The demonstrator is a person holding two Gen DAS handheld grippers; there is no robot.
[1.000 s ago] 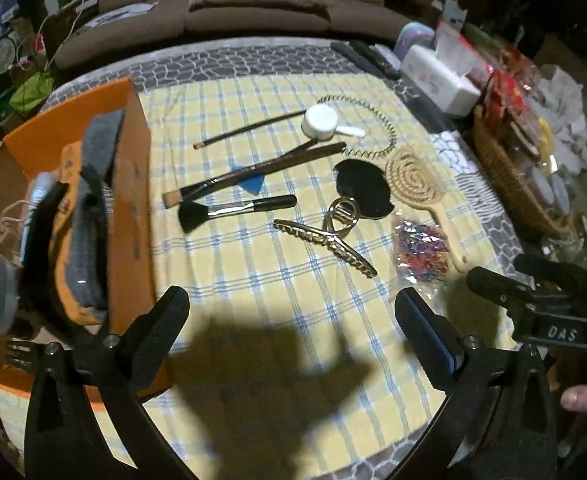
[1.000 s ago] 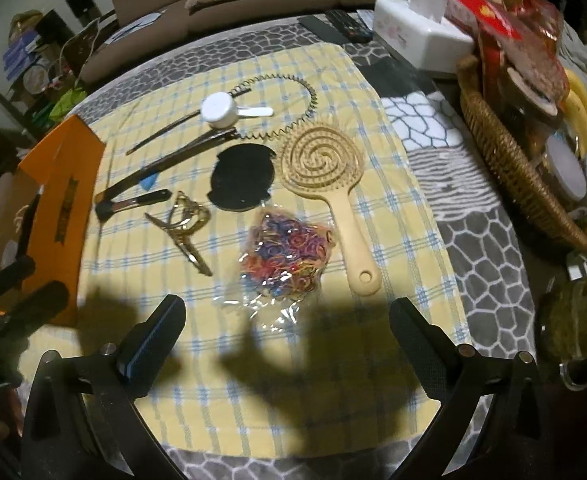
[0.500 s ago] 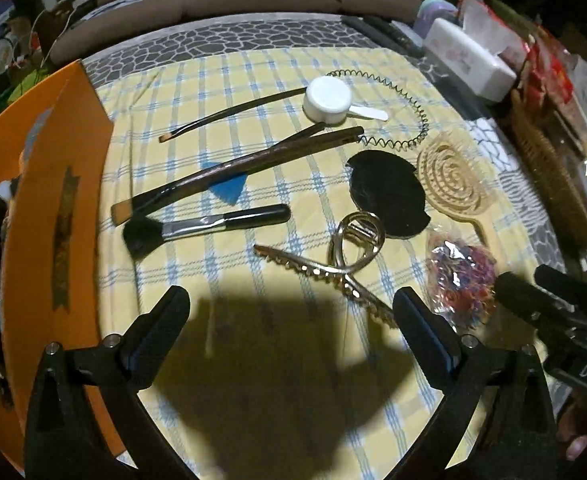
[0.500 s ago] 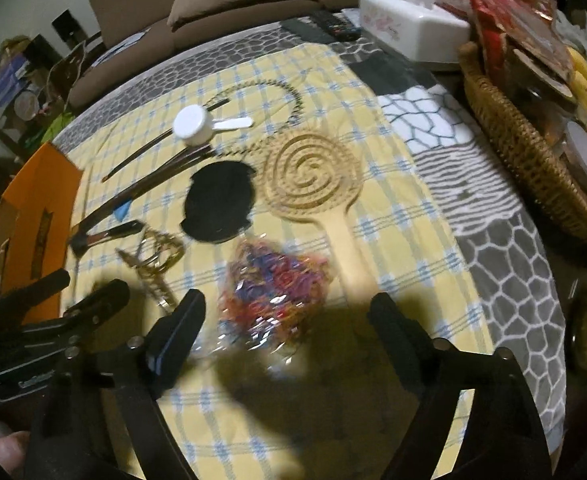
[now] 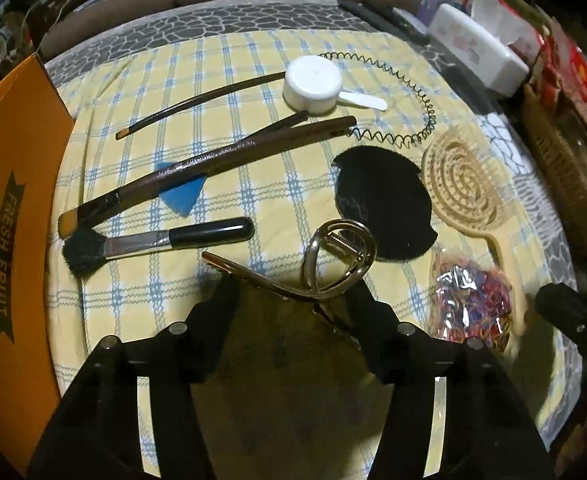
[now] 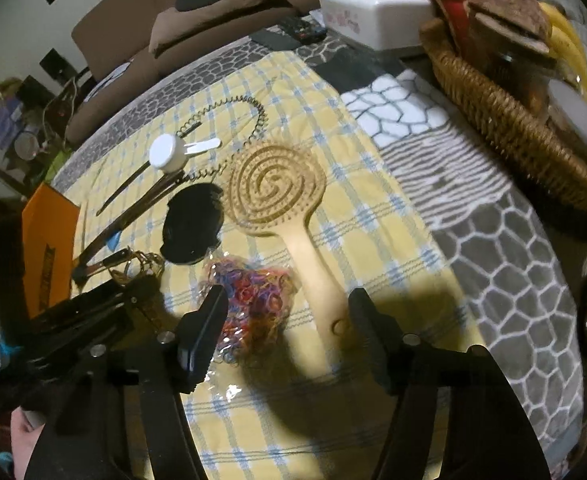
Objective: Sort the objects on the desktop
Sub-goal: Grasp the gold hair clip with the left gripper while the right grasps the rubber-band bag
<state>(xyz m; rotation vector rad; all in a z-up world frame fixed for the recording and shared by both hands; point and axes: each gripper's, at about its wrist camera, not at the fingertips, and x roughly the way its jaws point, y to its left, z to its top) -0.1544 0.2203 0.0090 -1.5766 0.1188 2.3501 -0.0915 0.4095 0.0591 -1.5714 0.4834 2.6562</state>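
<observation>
Left gripper (image 5: 293, 292) sits low over the gold hair claw clip (image 5: 325, 264); fingers have just been closing, now half apart with the clip's lower prong between them. Cannot tell if the pads touch it yet. Right gripper (image 6: 289, 312) is down over the wooden hairbrush (image 6: 289, 216) handle and the bag of coloured hair ties (image 6: 253, 296); fingers have just been closing, still apart, with the handle end and part of the bag between them. The left finger (image 6: 205, 320) lies against the bag edge, the right one just beside the handle end; no firm clamp visible.

Places relative to the claw clip, left wrist view:
- black round pad (image 5: 381, 204) just behind-right, touching or overlapping the clip's loop
- hair tie bag right of it, near
- hairbrush further right, head beside the black pad
- short black makeup brush (image 5: 153, 240) just left
- long brown brush (image 5: 205, 168) behind that, lying over a blue triangle sponge (image 5: 185, 200)
- thin brown brush (image 5: 197, 100) farther back
- white scoop (image 5: 313, 84) and black spiral headband (image 5: 413, 96) far back
- orange cardboard box (image 5: 9, 200) well to the left, printed FRESH FRUIT

All of it lies on a yellow checked cloth (image 5: 133, 312) on the counter. Wicker basket (image 6: 493, 112) and white tissue box (image 6: 373, 16) sit off the cloth at the far right. A bit of a hand (image 6: 25, 452) shows bottom left in the right wrist view.
</observation>
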